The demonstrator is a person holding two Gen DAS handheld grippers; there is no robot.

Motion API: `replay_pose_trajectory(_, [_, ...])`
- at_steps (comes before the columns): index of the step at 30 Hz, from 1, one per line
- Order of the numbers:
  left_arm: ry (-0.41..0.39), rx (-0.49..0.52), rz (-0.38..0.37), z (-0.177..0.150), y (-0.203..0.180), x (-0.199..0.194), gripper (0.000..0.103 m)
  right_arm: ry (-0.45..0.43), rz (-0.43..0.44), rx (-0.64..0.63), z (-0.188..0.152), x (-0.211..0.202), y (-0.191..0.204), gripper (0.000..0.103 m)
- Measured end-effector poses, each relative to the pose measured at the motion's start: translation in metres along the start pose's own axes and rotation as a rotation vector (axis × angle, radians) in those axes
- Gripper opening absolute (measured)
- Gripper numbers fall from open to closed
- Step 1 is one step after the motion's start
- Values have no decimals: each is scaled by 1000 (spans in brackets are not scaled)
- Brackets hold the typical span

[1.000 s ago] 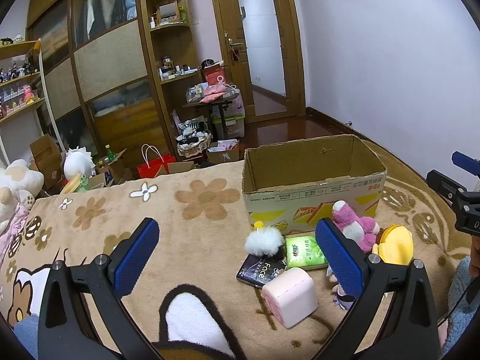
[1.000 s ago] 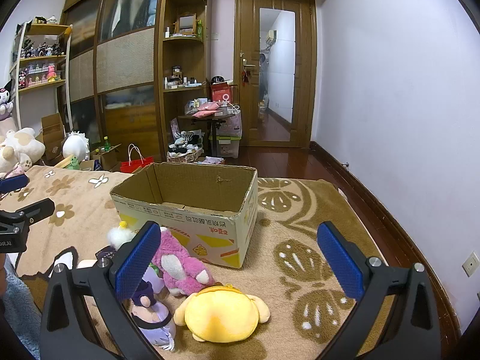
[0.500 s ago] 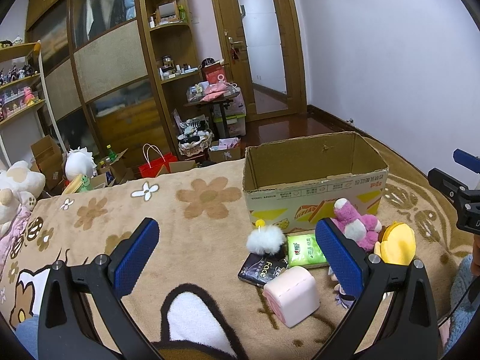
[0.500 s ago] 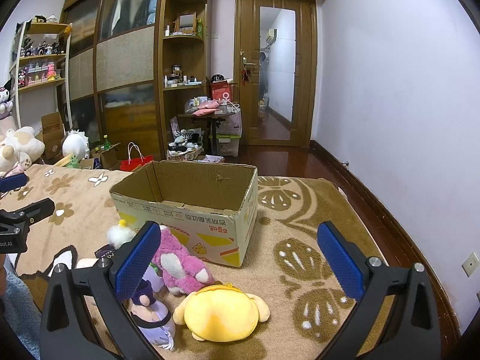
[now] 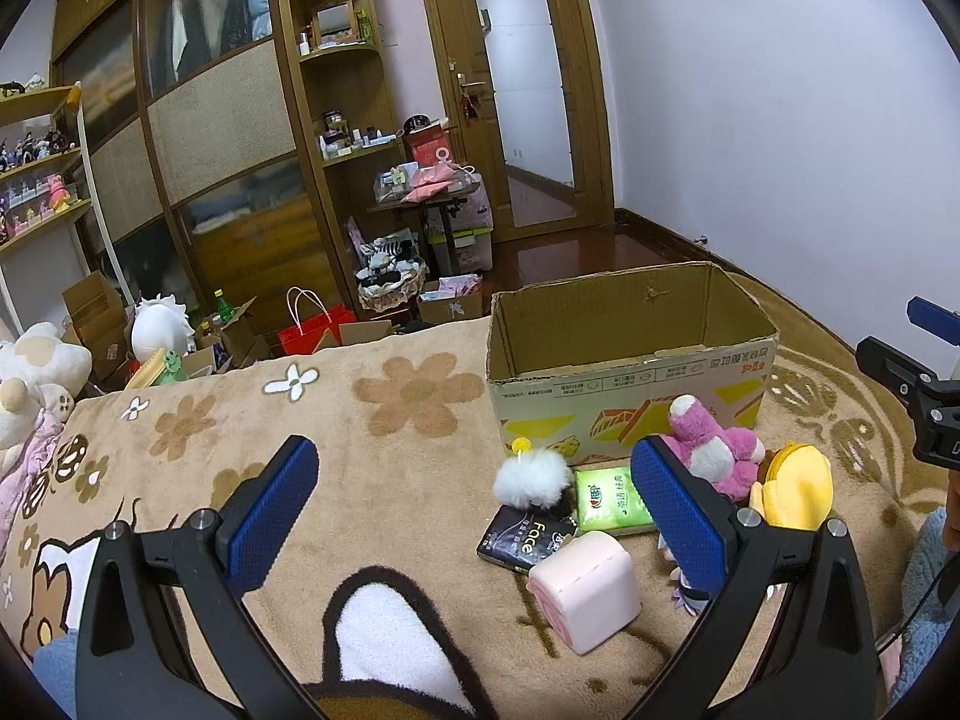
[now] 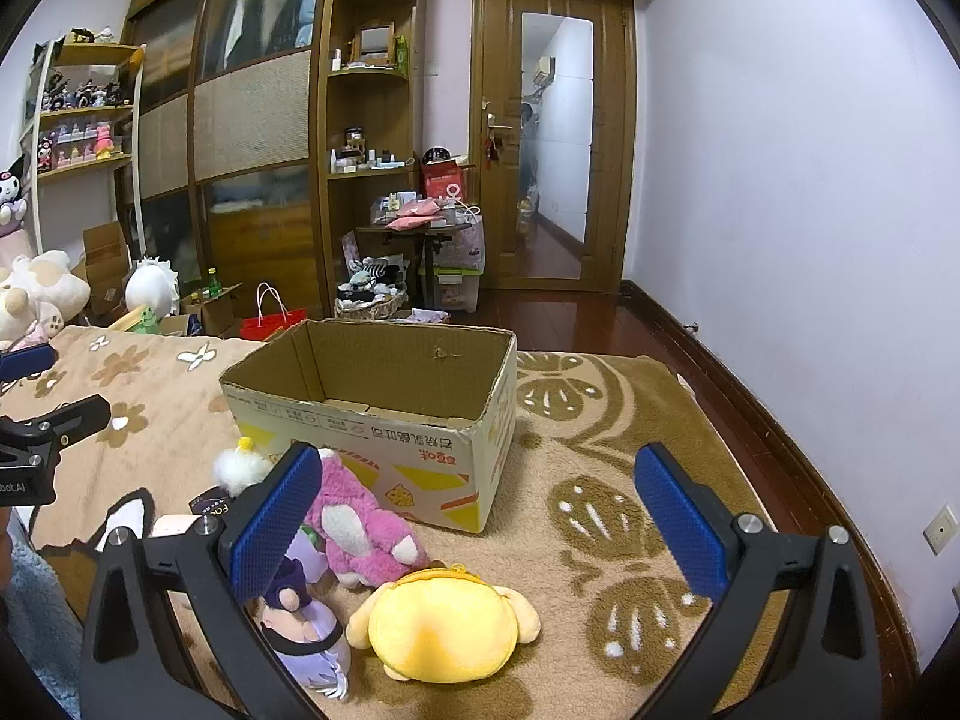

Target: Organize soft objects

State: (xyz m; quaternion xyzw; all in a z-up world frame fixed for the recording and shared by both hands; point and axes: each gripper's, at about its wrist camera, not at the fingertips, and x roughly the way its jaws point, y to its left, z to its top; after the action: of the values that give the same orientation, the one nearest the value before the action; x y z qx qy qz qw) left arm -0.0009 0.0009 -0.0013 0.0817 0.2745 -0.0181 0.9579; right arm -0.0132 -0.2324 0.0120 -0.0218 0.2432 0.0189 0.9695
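Observation:
An open cardboard box [image 5: 630,354] [image 6: 372,414] stands on a brown blanket. In front of it lie a pink plush [image 5: 714,456] [image 6: 360,534], a yellow plush [image 5: 798,486] [image 6: 444,624], a purple-haired doll [image 6: 300,618], a white pompom [image 5: 531,477] [image 6: 240,468], a green tissue pack [image 5: 609,498], a black pack [image 5: 522,537] and a pink squishy block [image 5: 585,588]. My left gripper [image 5: 474,510] is open and empty, above the blanket left of the pile. My right gripper [image 6: 480,516] is open and empty, above the plushes.
The blanket [image 5: 384,432] covers a bed; its right edge [image 6: 750,456] drops to a wooden floor. Big plush toys [image 5: 36,372] lie at the far left. Shelves, bags and boxes [image 5: 312,324] stand beyond the bed.
Both grippers have shifted only slightly; the scene has drifted a little in view. Both stay open and nothing on the blanket has moved.

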Motion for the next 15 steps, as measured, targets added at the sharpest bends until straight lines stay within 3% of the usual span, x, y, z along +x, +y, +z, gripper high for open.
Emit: replay_pose_trajectory(15, [2, 3, 0, -1, 1, 0, 103, 1, 1, -1, 0, 0, 0, 103])
